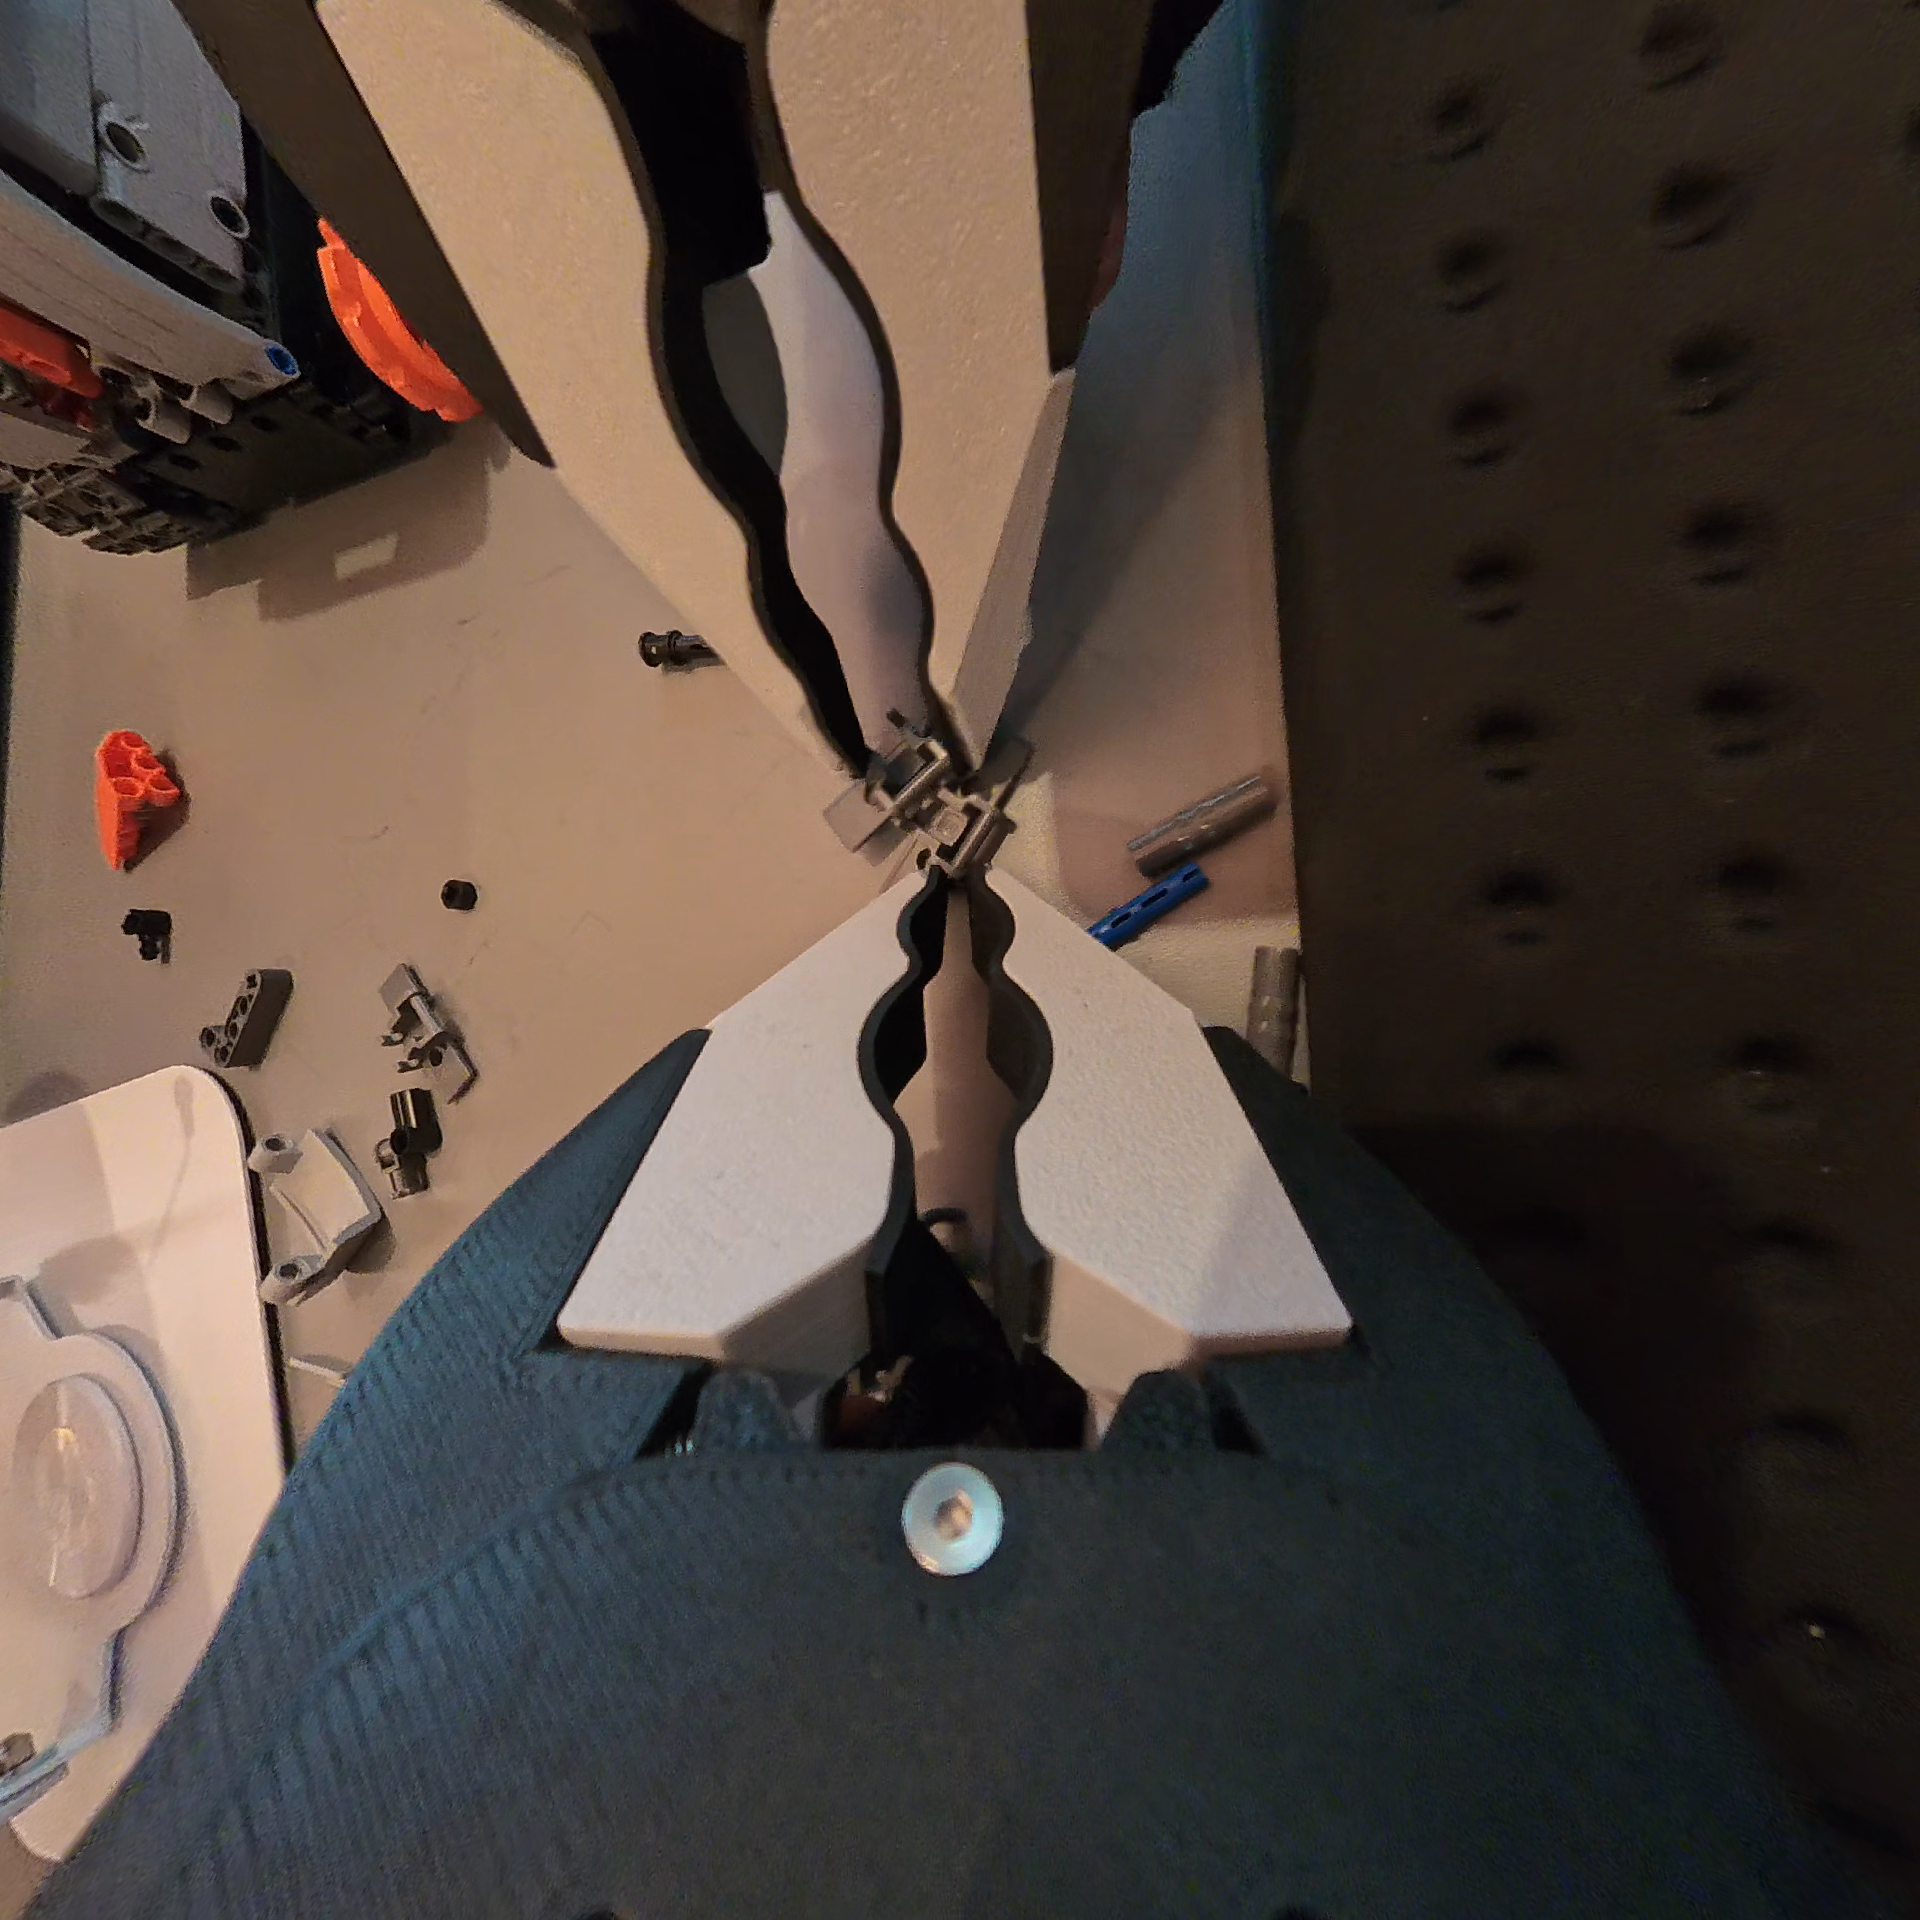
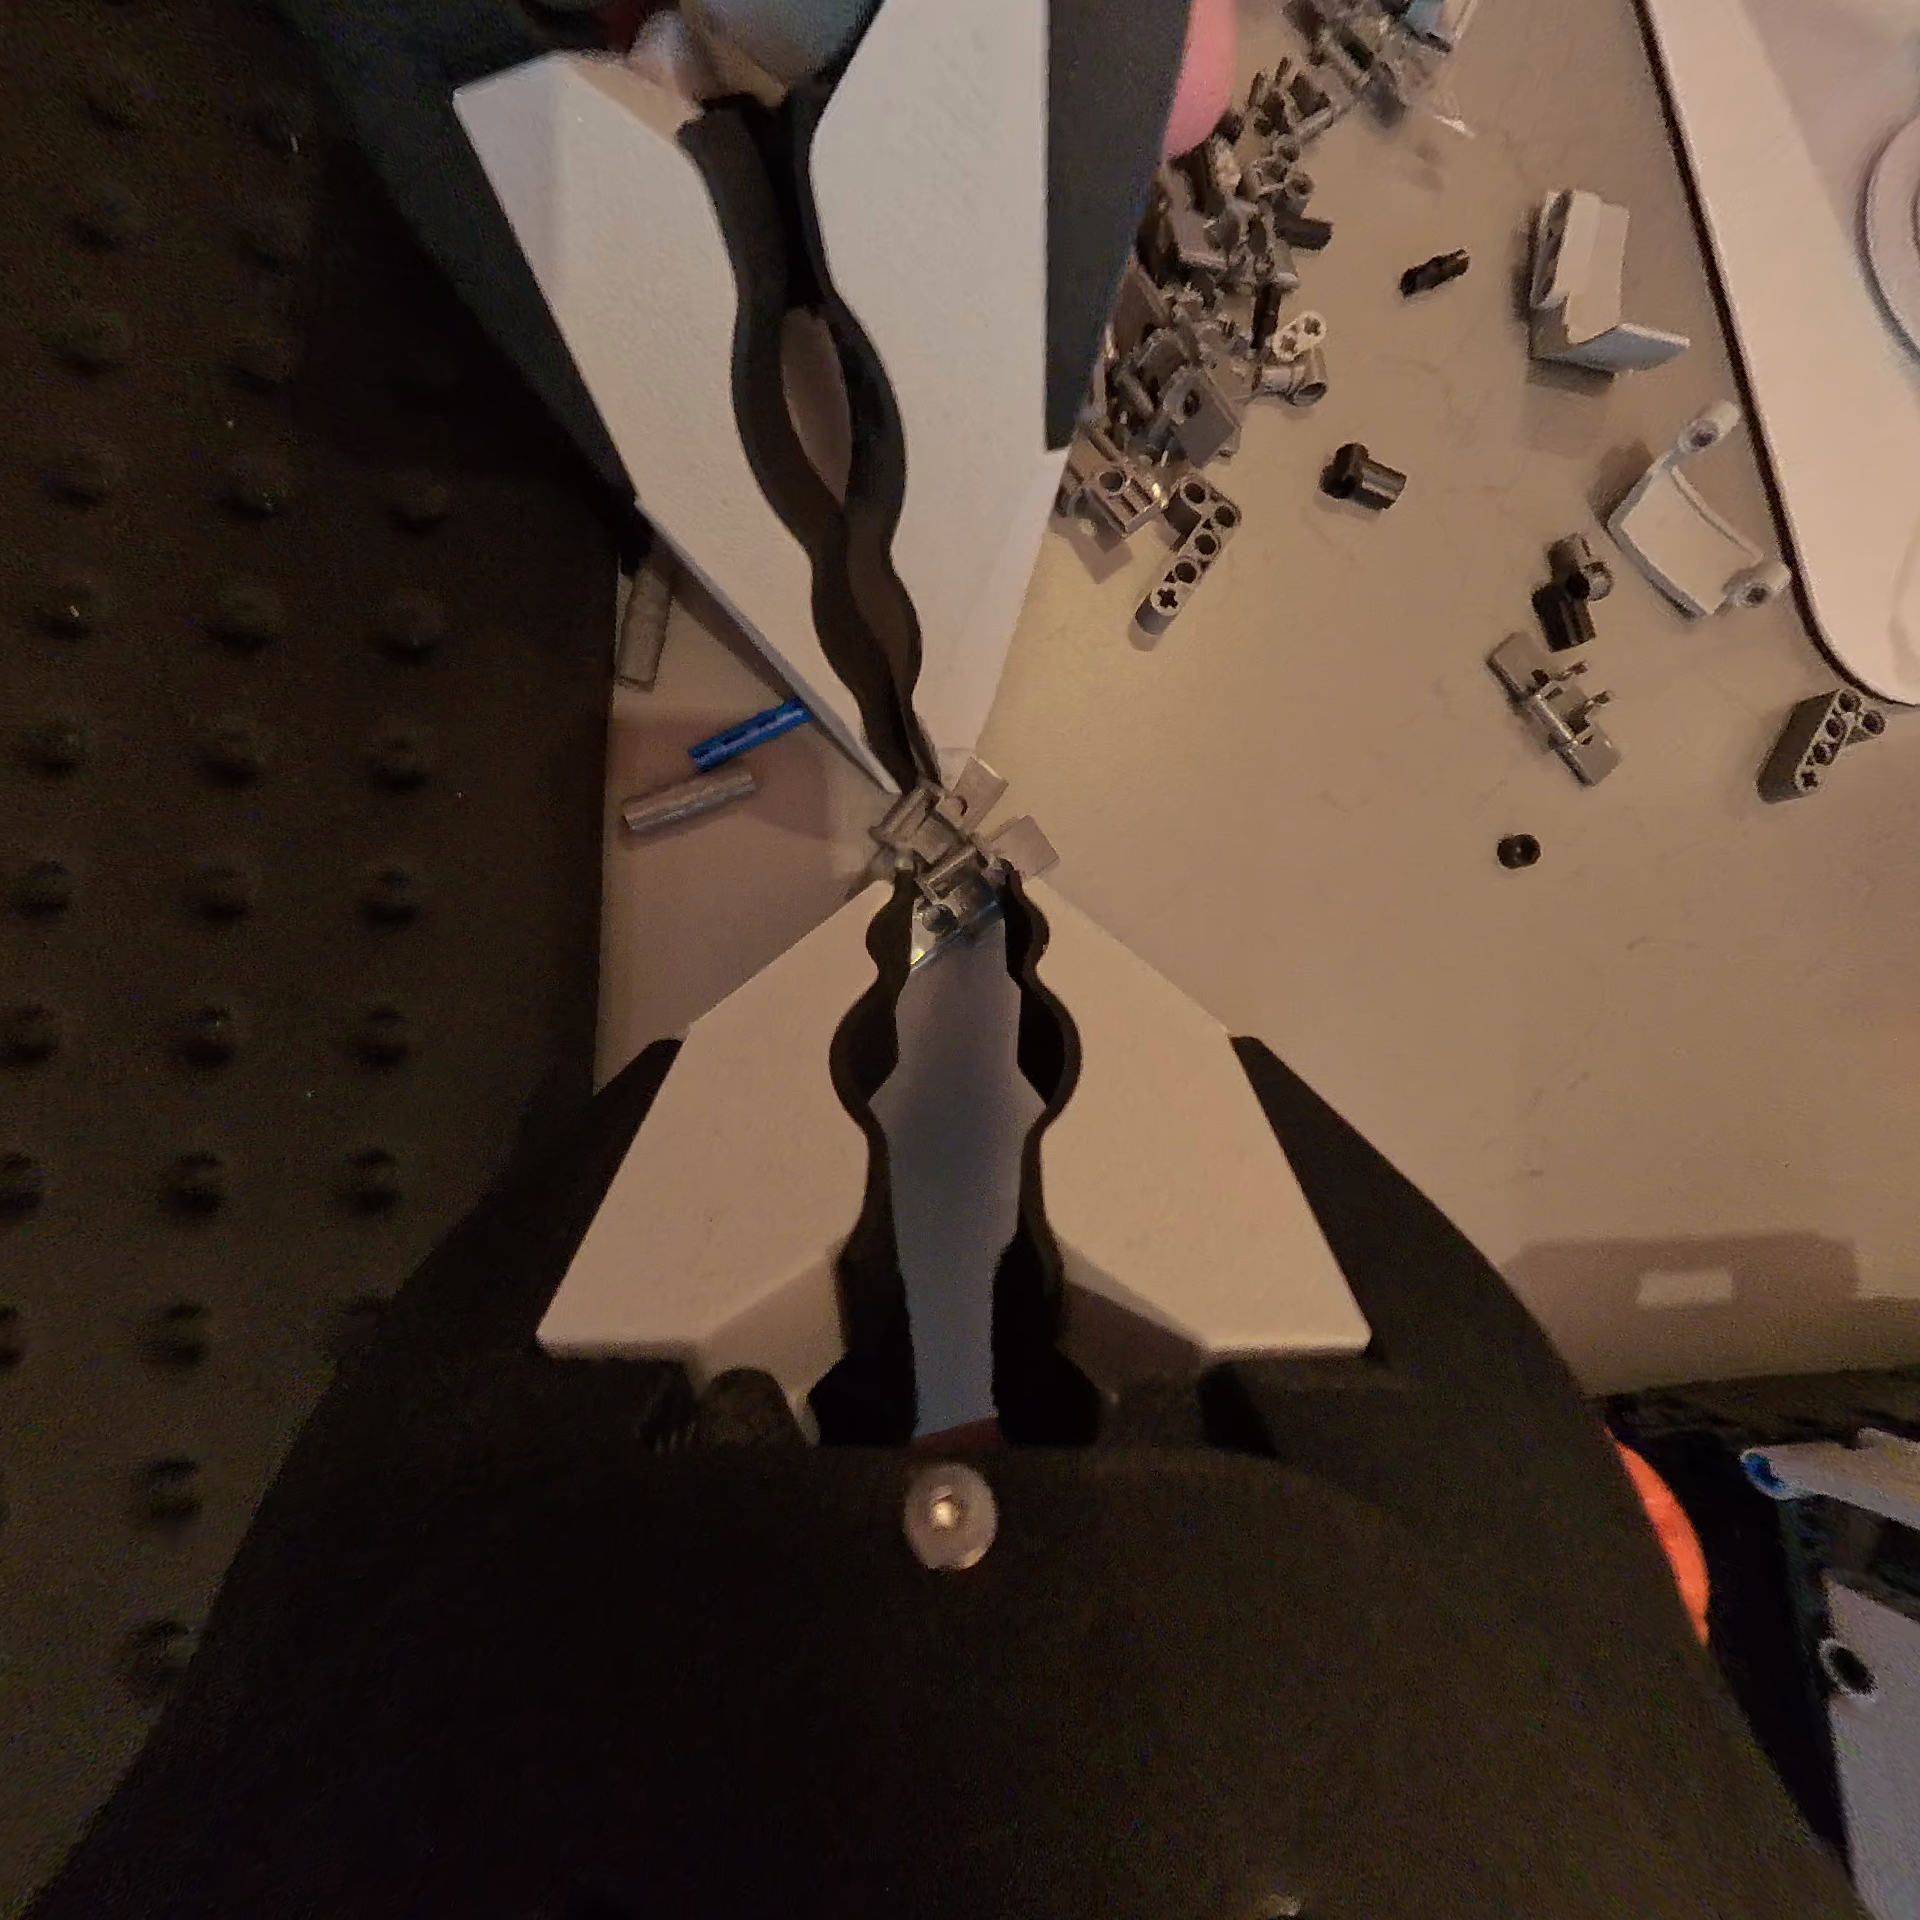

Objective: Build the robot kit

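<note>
My left gripper (image 1: 948,871) and my right gripper (image 2: 948,902) meet tip to tip above a beige table. Both are shut on one small grey connector piece (image 1: 923,798), which also shows in the right wrist view (image 2: 940,831). In the left wrist view the right gripper (image 1: 914,738) comes down from the top. In the right wrist view the left gripper (image 2: 914,764) comes down from the top left. The piece has short flat tabs sticking out to the sides.
A black studded baseplate (image 1: 1610,727) lies beside the table (image 1: 436,727). Loose parts lie about: an orange piece (image 1: 135,795), a blue axle (image 1: 1148,906), a grey tube (image 1: 1205,826), a heap of grey connectors (image 2: 1195,343). A part-built model with an orange wheel (image 1: 384,322) and a white tray (image 2: 1787,312) stand nearby. Both grippers' tips are close together, under 4 cm apart.
</note>
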`<control>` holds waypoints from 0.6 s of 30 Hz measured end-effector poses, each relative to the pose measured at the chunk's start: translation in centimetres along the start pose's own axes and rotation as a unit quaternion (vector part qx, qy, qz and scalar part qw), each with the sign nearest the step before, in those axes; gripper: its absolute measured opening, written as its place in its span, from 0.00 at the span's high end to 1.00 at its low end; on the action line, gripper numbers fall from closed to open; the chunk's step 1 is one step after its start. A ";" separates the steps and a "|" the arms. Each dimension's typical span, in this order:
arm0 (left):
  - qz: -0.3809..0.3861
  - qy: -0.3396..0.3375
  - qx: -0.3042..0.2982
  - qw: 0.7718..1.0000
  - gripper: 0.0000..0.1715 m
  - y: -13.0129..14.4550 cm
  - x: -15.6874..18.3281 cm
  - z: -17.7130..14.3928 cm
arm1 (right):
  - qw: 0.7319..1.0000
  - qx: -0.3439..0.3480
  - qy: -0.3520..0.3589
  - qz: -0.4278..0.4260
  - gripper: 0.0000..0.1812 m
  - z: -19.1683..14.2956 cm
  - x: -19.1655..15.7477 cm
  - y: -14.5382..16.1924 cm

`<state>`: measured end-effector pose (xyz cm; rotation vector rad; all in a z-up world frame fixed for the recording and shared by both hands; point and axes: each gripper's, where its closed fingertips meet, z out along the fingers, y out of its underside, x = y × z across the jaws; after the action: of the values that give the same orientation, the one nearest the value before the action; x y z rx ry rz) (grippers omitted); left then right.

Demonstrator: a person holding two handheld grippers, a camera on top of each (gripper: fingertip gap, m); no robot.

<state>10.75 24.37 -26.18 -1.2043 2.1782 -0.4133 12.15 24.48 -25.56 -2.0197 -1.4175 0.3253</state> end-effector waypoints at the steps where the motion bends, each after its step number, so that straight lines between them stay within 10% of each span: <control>1: 0.003 0.004 0.001 1.000 0.98 0.0 -0.1 0.0 | 1.000 -0.006 0.000 -0.011 0.92 0.0 0.0 0.1; 18: 0.034 0.042 0.009 0.998 0.98 -0.1 -0.3 0.3 | 0.996 -0.021 -0.030 -0.084 0.92 0.2 0.3 0.0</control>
<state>11.11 24.59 -26.20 -1.1182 2.2750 -0.4631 12.09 24.82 -25.66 -1.9227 -1.6325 0.2870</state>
